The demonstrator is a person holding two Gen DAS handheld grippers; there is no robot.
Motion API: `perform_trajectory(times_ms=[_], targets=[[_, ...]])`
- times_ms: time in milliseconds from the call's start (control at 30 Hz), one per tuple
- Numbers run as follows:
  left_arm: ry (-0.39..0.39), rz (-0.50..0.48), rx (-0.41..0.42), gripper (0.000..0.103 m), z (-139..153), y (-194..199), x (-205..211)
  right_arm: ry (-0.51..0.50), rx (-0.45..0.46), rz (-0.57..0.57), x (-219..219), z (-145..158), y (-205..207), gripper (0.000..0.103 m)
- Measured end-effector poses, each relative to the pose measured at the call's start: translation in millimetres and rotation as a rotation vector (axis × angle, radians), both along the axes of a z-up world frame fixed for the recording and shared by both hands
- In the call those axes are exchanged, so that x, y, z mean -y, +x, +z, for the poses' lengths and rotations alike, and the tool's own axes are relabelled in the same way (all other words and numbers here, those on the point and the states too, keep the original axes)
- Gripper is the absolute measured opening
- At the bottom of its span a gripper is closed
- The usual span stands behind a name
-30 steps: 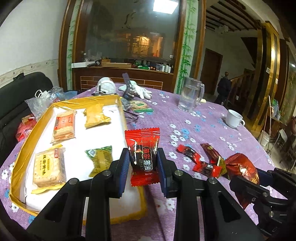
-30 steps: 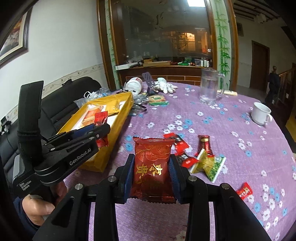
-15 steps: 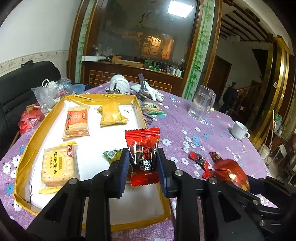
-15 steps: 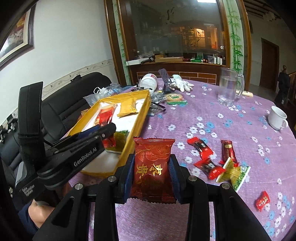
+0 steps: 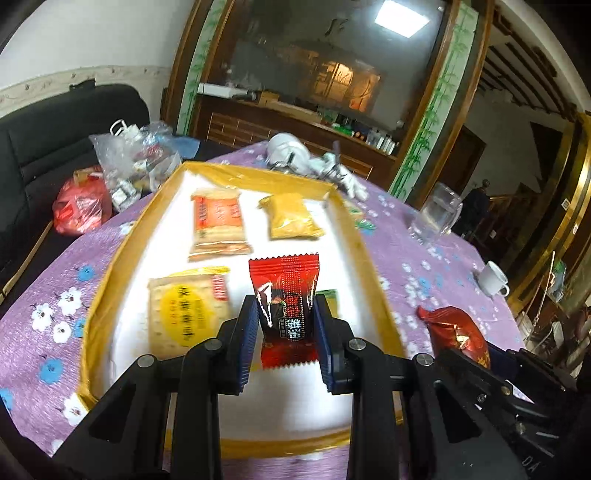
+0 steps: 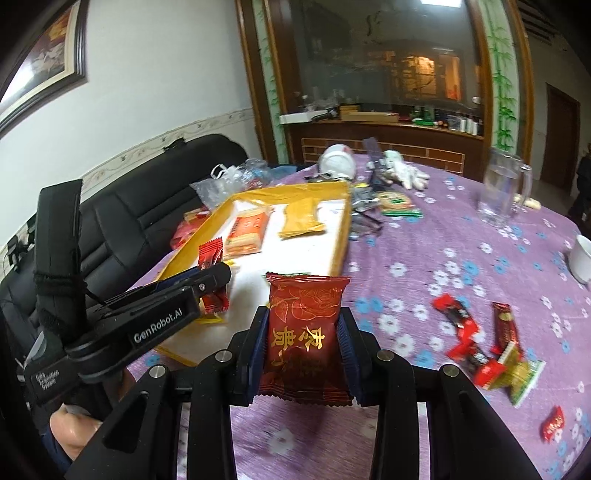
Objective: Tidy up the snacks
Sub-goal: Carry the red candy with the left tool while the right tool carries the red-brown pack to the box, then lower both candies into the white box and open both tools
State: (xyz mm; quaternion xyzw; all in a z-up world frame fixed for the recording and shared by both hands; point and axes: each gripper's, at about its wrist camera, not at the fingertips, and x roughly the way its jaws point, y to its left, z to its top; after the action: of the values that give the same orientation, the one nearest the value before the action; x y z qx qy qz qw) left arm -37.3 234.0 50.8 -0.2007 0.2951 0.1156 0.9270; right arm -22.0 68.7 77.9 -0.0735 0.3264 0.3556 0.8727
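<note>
My feeds are dim, lit by one ceiling panel beyond the fingers; fisheye edges bend, motion blur smears.

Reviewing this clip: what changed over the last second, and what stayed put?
The left gripper carried its red candy packet from beside the tray's right wall to over the white floor of the yellow tray. The right gripper followed leftward toward the tray with its dark red snack bag. Nothing was released: both stay shut on their packets. The four snacks in the tray and the loose candies on the tablecloth did not move.
</note>
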Motion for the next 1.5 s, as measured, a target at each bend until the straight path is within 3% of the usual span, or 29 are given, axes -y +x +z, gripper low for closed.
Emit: perform_trajectory(times_ms=[333, 567, 767, 1000, 1367, 1500], targets=[[-0.09, -0.016, -0.089, 0.027, -29.8, 15.0, -22.3, -0.074, -0.02, 0.063, -46.9, -33.3, 4.5, 0.038], [-0.073, 0.002, -0.081, 0.027, -29.0, 13.7, -21.4, -0.09, -0.066, 0.068, -58.6, -52.9, 19.9, 0.038], [-0.033, 0.002, -0.071, 0.027, -26.9, 12.6, -16.9, -0.11, -0.035, 0.079, -62.7, -59.6, 12.9, 0.038], [-0.034, -0.007, -0.041, 0.027, -22.8, 9.1, -17.4, -0.088, -0.018, 0.074, -54.8, -48.5, 6.4, 0.039], [0.025, -0.062, -0.01, 0.032, -16.1, 10.0, 0.4, 0.039, -0.035, -0.013, -11.4, -7.6, 14.1, 0.041], [0.038, -0.081, -0.009, 0.04, -15.3, 11.3, 4.9, 0.085, -0.061, -0.049, 7.6, 2.3, 21.3, 0.041]])
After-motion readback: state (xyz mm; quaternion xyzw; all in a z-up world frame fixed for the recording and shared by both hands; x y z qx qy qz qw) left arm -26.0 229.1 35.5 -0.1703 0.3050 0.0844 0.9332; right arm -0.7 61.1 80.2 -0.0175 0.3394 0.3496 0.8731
